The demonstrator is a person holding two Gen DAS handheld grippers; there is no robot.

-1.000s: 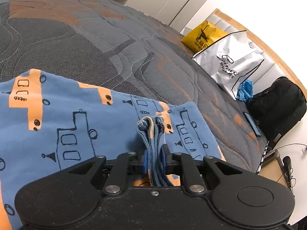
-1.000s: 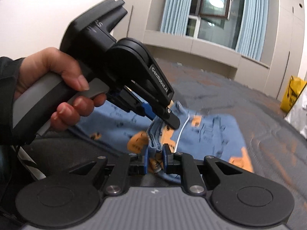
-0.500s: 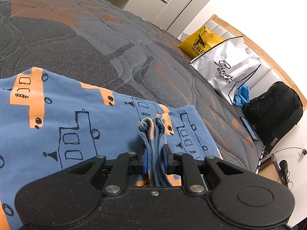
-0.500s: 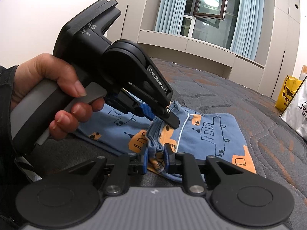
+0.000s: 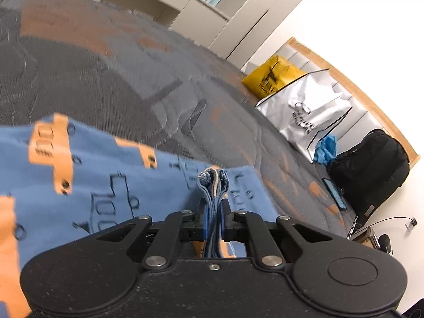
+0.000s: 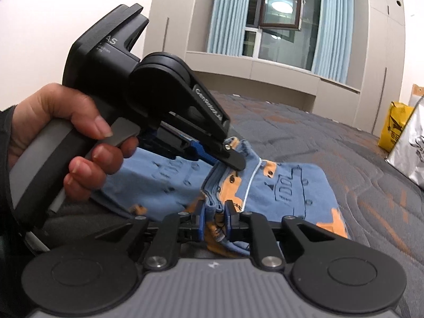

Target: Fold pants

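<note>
The pants are blue with orange and black drawings and lie on the grey quilted bed. My left gripper is shut on a bunched edge of the pants, several layers thick. In the right wrist view the pants spread to the right, and my right gripper is shut on another bunched part of their edge. The left gripper shows there too, held by a hand, clamping the same edge just beyond my right gripper.
The bed has a grey and orange quilted cover. A yellow bag, a silver bag and a black backpack stand along its far side. A window with blue curtains is behind.
Both grippers have lifted and tilted a little with the pants edge still clamped. The views have shifted slightly and the left wrist view is blurred by motion.
</note>
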